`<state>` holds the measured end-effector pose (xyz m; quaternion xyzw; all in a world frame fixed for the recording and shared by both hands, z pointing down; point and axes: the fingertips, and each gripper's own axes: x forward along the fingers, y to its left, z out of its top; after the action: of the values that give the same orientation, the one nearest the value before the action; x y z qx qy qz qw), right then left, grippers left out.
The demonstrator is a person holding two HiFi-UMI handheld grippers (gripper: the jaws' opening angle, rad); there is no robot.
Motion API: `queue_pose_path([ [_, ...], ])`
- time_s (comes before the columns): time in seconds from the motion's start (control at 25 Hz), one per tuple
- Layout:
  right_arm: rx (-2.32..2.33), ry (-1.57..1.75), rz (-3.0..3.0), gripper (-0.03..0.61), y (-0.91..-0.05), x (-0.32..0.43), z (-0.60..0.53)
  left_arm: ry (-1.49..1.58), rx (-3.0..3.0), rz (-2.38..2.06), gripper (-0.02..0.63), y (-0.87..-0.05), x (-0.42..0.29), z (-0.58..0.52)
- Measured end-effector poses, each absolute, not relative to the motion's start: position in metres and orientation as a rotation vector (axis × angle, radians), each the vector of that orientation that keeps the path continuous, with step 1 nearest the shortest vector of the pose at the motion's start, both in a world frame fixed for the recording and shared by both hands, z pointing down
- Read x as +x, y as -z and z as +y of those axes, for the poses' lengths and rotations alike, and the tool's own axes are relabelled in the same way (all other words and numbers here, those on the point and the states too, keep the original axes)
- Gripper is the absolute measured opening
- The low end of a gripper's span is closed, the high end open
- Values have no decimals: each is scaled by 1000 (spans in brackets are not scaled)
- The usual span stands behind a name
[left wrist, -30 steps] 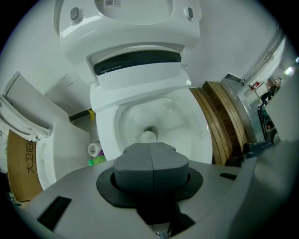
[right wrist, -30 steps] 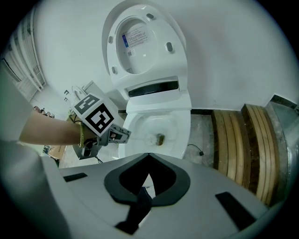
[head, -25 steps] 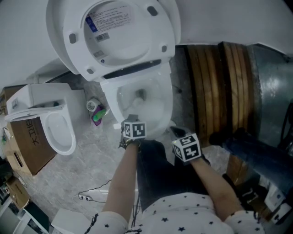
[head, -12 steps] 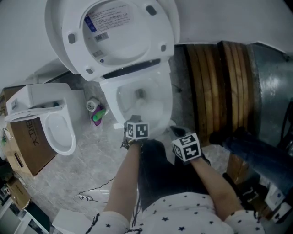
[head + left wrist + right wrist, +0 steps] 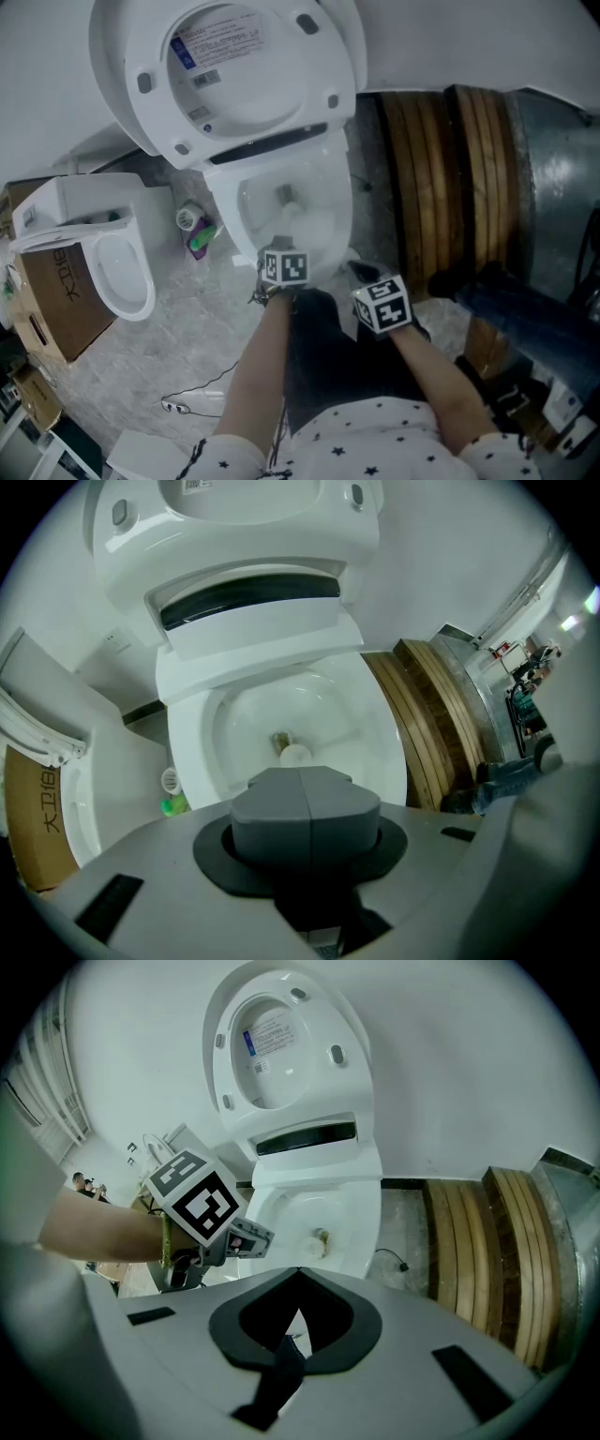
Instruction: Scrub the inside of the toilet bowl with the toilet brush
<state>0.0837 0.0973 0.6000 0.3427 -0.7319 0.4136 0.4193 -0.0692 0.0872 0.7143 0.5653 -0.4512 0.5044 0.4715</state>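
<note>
The white toilet [image 5: 281,155] stands with lid and seat raised, and its bowl [image 5: 292,214] lies open below me. At the bowl's bottom [image 5: 286,747] I see only a small brownish outlet and a pale round spot. No toilet brush shows in either gripper. My left gripper [image 5: 284,267] hangs over the bowl's near rim, its grey pads [image 5: 272,817] pressed together on nothing. My right gripper [image 5: 382,302] is lower and to the right, off the bowl. In its own view the right gripper [image 5: 298,1283] shows only a dark hollow, so I cannot judge its jaws.
A green and purple item [image 5: 199,236] with a white round cap lies on the floor left of the toilet base. Further left, another white seat unit [image 5: 103,253] rests on a cardboard box [image 5: 47,300]. Curved wooden boards [image 5: 450,178] and metal sheet [image 5: 558,187] stand at the right.
My left gripper has drifted slightly to the right over the bowl's near rim. The right gripper has barely moved.
</note>
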Motion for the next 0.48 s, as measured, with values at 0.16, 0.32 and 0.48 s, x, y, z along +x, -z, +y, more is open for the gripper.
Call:
queue_pose_path([
  [0.16,860,-1040,-1834,6,-600,84,97,-1228,1390,-1101,153,-714,-66,83],
  [0.32,857,-1040,-1836,6,-601,83,97,-1227,1403,-1102,153,-713,-64,76],
  [0.48,853,-1042,-1833,6,-602,84,97,-1218,1415,-1106,153,-711,-60,67],
])
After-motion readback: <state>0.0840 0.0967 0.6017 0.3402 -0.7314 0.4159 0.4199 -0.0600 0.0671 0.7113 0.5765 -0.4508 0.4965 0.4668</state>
